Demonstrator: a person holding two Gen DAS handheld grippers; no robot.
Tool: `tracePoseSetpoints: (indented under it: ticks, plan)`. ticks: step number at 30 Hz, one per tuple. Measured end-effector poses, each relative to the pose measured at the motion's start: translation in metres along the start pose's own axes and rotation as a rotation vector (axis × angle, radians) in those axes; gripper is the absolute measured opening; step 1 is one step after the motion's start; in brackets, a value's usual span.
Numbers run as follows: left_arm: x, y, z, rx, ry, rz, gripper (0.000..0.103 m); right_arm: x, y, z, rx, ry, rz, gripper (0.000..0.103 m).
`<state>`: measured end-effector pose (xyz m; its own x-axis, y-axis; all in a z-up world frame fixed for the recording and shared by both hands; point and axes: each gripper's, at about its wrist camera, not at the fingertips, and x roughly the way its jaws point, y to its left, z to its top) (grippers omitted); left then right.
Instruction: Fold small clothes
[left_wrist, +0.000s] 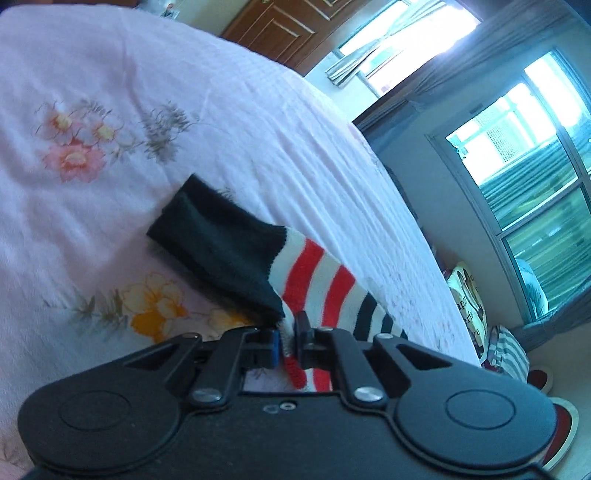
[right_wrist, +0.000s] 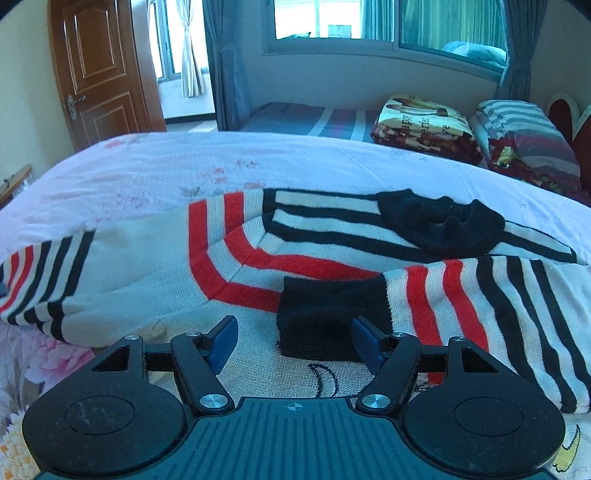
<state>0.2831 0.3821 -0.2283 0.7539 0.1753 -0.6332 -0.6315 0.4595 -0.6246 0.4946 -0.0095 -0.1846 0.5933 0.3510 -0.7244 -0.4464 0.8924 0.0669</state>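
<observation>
A small striped sweater, white with red and black bands and a black collar, lies flat on the pink floral bedspread. Its right sleeve is folded across the body, black cuff toward me. My right gripper is open, its blue pads on either side of that cuff, holding nothing. In the left wrist view my left gripper is shut on the other sleeve near its black cuff, lifted over the bedspread.
A second bed with a folded printed blanket and striped pillow stands beyond. A wooden door is at far left, windows with curtains behind. The bed's edge runs along the right in the left wrist view.
</observation>
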Motion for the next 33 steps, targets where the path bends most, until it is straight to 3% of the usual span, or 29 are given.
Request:
tracePoseSetpoints:
  ticks: [5, 10, 13, 20, 25, 27, 28, 30, 33]
  plan:
    - [-0.019, -0.028, 0.005, 0.09, -0.046, -0.049, 0.007, 0.012, 0.008, -0.01, -0.09, 0.0, -0.036, 0.069]
    - [-0.036, -0.093, 0.0, 0.261, -0.074, -0.162, 0.006, 0.005, -0.005, -0.003, -0.007, -0.007, 0.012, 0.069]
    - [-0.036, -0.147, -0.021, 0.406, -0.046, -0.253, 0.006, -0.011, -0.019, -0.001, 0.074, -0.046, 0.03, 0.068]
    - [0.001, -0.251, -0.134, 0.656, 0.175, -0.442, 0.007, -0.058, -0.075, -0.01, 0.164, -0.093, -0.034, 0.068]
    - [0.044, -0.28, -0.227, 0.827, 0.401, -0.46, 0.01, -0.078, -0.117, -0.032, 0.234, -0.062, -0.073, 0.069]
    - [0.055, -0.279, -0.244, 0.859, 0.475, -0.427, 0.034, -0.086, -0.129, -0.038, 0.28, -0.059, -0.06, 0.069]
    - [0.056, -0.278, -0.244, 0.846, 0.493, -0.414, 0.042, -0.09, -0.134, -0.04, 0.299, -0.063, -0.051, 0.069]
    - [0.046, -0.275, -0.236, 0.807, 0.459, -0.43, 0.08, -0.097, -0.14, -0.041, 0.335, -0.071, -0.017, 0.068]
    - [0.026, -0.274, -0.214, 0.803, 0.384, -0.439, 0.081, -0.103, -0.14, -0.037, 0.368, -0.083, 0.035, 0.069]
